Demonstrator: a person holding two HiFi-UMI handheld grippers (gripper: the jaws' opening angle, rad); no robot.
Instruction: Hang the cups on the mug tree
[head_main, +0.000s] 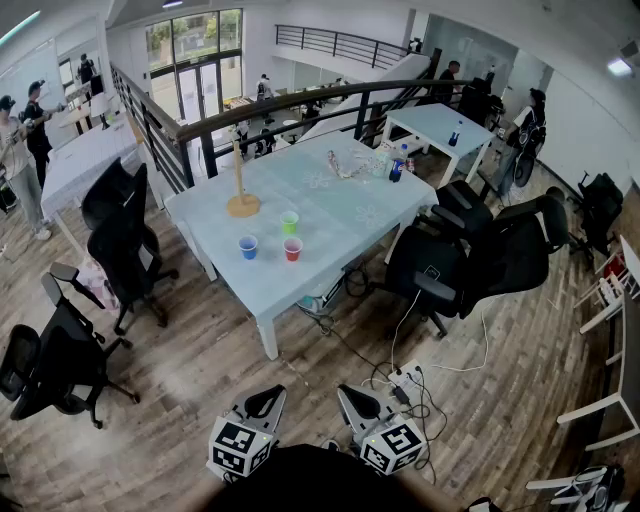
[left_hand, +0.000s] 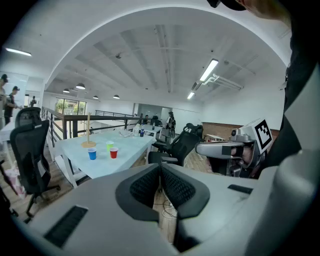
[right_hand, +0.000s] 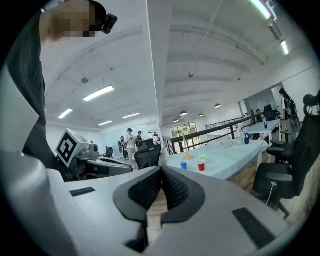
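On a pale blue table (head_main: 340, 230) stand a blue cup (head_main: 248, 247), a red cup (head_main: 292, 249) and a green cup (head_main: 289, 222). Behind them rises a wooden mug tree (head_main: 241, 180) on a round base. The cups also show far off in the left gripper view: blue cup (left_hand: 92, 154), red cup (left_hand: 114, 152); and in the right gripper view: red cup (right_hand: 201, 165). My left gripper (head_main: 262, 402) and right gripper (head_main: 354, 402) are held low at the bottom of the head view, well short of the table. Both are shut with nothing in them.
Black office chairs (head_main: 125, 245) stand left of the table and more chairs (head_main: 470, 255) to its right. Cables and a power strip (head_main: 405, 378) lie on the wooden floor between me and the table. A railing (head_main: 300, 100) runs behind. People stand far back.
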